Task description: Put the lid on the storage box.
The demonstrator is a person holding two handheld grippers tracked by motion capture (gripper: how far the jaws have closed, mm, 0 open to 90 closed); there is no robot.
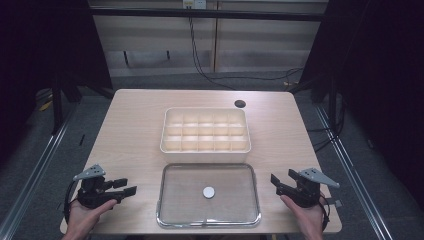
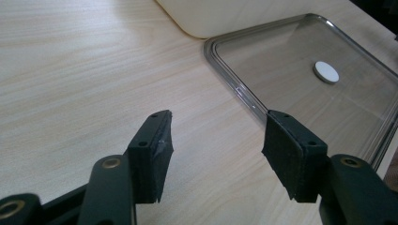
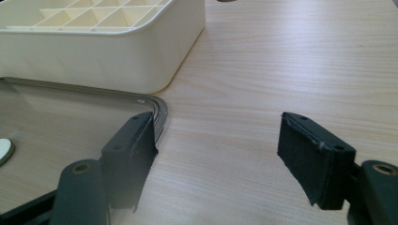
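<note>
A cream compartment box (image 1: 205, 131) with several empty cells sits at the table's middle. Just in front of it lies a clear glass lid (image 1: 208, 195) with a metal rim and a white round knob (image 1: 208, 192) at its centre. My left gripper (image 1: 127, 186) rests near the front left edge, open, pointing right toward the lid, nothing between its jaws. My right gripper (image 1: 274, 183) is at the front right, open and empty, pointing left at the lid. In the left gripper view the lid (image 2: 300, 79) and knob (image 2: 326, 72) lie beyond the jaws. In the right gripper view the lid corner (image 3: 70, 112) and box (image 3: 103, 42) show.
A dark round hole (image 1: 240, 104) marks the tabletop behind the box at the right. Bare wood (image 1: 135, 125) lies left and right of the box. Cables run over the floor beyond the table's far edge.
</note>
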